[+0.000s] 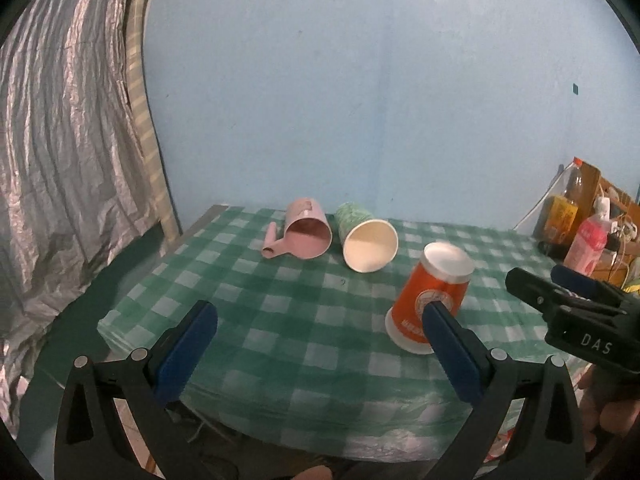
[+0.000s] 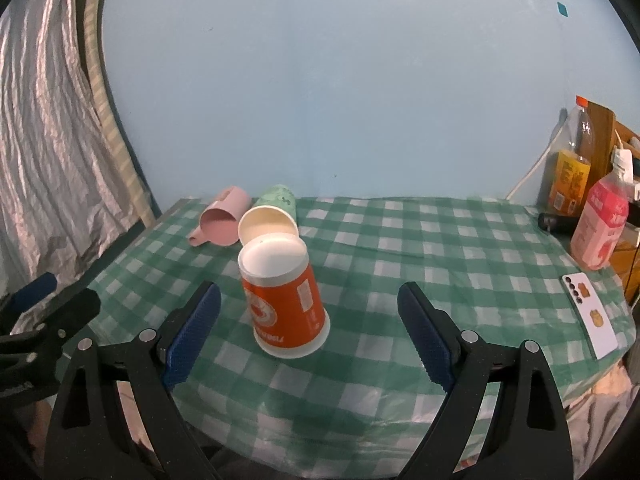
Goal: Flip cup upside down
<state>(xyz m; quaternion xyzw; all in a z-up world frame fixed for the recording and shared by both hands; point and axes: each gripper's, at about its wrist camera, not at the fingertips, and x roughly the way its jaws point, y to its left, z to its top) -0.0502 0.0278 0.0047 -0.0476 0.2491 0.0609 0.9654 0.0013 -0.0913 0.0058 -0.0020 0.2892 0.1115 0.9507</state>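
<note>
An orange paper cup (image 2: pixel 286 300) stands upside down on the green checked tablecloth (image 2: pixel 400 272), white base up; it also shows in the left wrist view (image 1: pixel 430 300). A green paper cup (image 1: pixel 366 238) and a pink mug (image 1: pixel 304 228) lie on their sides at the back, mouths facing me. My right gripper (image 2: pixel 310 300) is open and empty, with the orange cup standing between and just beyond its fingers. My left gripper (image 1: pixel 320 320) is open and empty, left of the orange cup. The right gripper also shows at the right edge of the left wrist view (image 1: pixel 560 292).
At the right edge stand a pink bottle (image 2: pixel 600 228), a yellow-labelled bottle (image 2: pixel 570 176) and a wooden rack. A white phone (image 2: pixel 592 316) lies on the cloth's right side. Silver foil curtain (image 1: pixel 60 140) hangs at the left. The blue wall is behind the table.
</note>
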